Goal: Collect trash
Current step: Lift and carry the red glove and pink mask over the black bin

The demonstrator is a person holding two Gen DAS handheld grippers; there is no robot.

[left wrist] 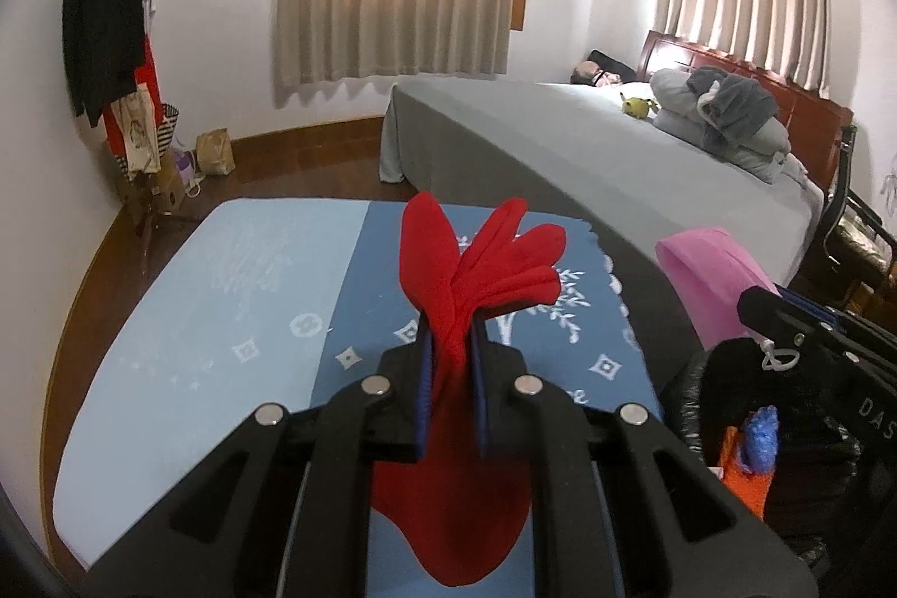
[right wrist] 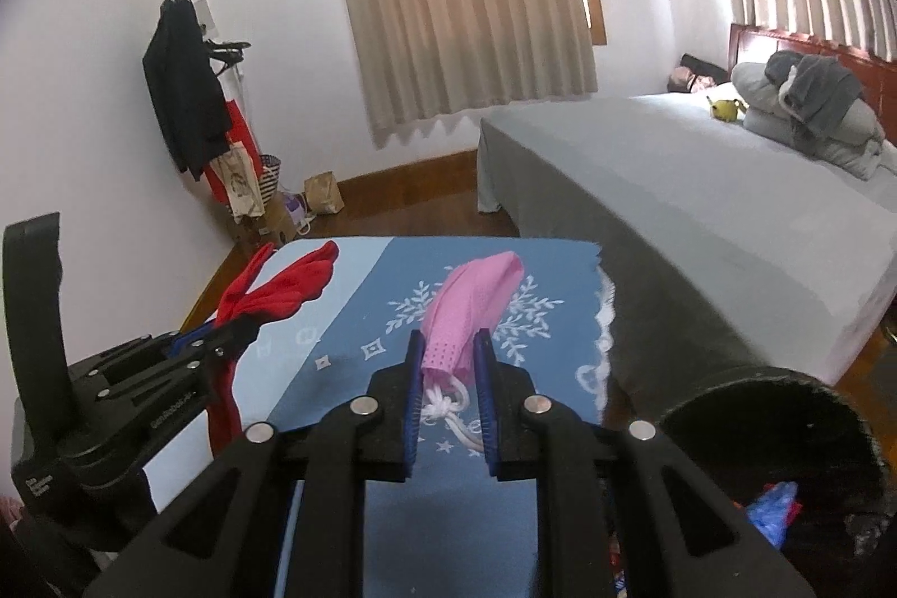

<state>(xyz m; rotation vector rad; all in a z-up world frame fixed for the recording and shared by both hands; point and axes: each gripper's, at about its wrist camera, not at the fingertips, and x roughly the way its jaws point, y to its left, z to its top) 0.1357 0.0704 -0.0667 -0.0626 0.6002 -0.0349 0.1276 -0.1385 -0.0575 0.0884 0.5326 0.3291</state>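
My left gripper (left wrist: 451, 346) is shut on a red cloth glove (left wrist: 482, 262) and holds it above the blue table cover (left wrist: 224, 318); the glove's fingers stick up past the jaws. My right gripper (right wrist: 448, 351) is shut on a pink mesh pouch (right wrist: 471, 301) with a white drawstring, also held above the table. The pouch shows at the right of the left wrist view (left wrist: 712, 273). The left gripper (right wrist: 213, 346) with the glove (right wrist: 280, 290) shows at the left of the right wrist view. A black trash bag (right wrist: 785, 435) stands open at the lower right, with blue and orange scraps inside.
The bag also shows in the left wrist view (left wrist: 785, 458). A grey bed (left wrist: 616, 161) with pillows lies beyond the table. A coat rack (left wrist: 112, 37) with clothes and paper bags stands in the left corner. Curtains cover two windows.
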